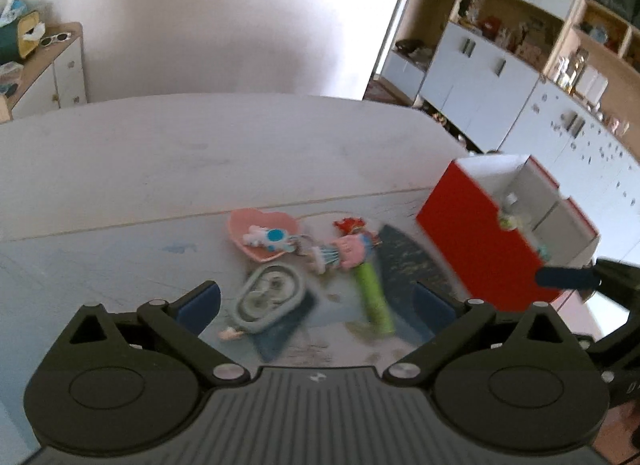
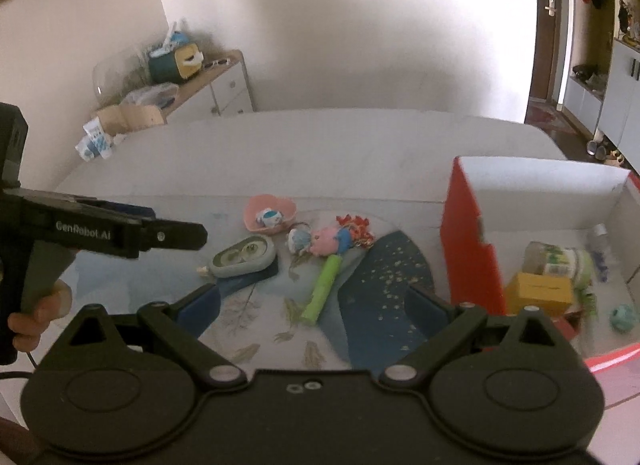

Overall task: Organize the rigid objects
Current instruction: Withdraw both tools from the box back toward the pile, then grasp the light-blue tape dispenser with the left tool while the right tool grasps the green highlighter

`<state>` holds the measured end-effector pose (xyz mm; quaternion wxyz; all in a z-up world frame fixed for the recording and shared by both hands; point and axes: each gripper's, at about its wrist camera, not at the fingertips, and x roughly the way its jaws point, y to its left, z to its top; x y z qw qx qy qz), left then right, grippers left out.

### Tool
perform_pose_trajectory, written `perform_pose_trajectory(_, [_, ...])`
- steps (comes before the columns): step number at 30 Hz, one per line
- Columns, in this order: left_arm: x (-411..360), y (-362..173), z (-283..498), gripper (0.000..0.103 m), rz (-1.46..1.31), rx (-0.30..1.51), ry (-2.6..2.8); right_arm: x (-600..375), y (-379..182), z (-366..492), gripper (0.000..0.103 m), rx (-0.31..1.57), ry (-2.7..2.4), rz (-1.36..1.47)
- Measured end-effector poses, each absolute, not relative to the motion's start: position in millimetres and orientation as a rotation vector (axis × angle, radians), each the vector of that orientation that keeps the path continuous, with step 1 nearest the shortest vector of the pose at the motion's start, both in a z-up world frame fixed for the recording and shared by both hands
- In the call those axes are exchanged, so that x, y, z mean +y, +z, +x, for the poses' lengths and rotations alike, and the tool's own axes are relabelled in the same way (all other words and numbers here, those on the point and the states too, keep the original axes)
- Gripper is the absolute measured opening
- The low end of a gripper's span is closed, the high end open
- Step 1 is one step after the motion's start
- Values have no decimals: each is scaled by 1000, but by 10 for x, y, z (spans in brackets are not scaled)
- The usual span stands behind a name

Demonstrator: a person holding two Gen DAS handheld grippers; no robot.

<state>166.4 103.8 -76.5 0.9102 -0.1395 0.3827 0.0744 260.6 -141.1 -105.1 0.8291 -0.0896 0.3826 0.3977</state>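
Observation:
On the patterned mat lie a pink heart dish (image 2: 270,214) holding a small white-blue toy (image 2: 270,218), a grey oval case (image 2: 244,256), a pink doll figure (image 2: 332,240) and a green tube (image 2: 323,288). They also show in the left wrist view: dish (image 1: 262,234), case (image 1: 269,298), doll (image 1: 346,249), tube (image 1: 374,301). My left gripper (image 1: 316,305) is open and empty above the case and tube. My right gripper (image 2: 314,305) is open and empty, near the tube. The left gripper shows side-on in the right wrist view (image 2: 176,231).
A red box (image 2: 472,249) with white inside stands at the right and holds a yellow block (image 2: 538,291), a jar (image 2: 560,259) and a small ball (image 2: 623,317). The box shows in the left wrist view (image 1: 480,237). A white sofa back (image 2: 320,153) lies behind the mat.

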Motion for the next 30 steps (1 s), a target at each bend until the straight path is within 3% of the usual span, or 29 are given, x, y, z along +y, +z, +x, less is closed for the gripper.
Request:
perform_pose_trajectory(15, [1229, -1390, 1888, 103, -127, 823, 124, -873, -1569, 3003, 91, 922, 710, -241])
perform_pose_trajectory(30, [1359, -1693, 2116, 102, -120, 826, 148, -632, -1871, 3270, 69, 1002, 631, -285])
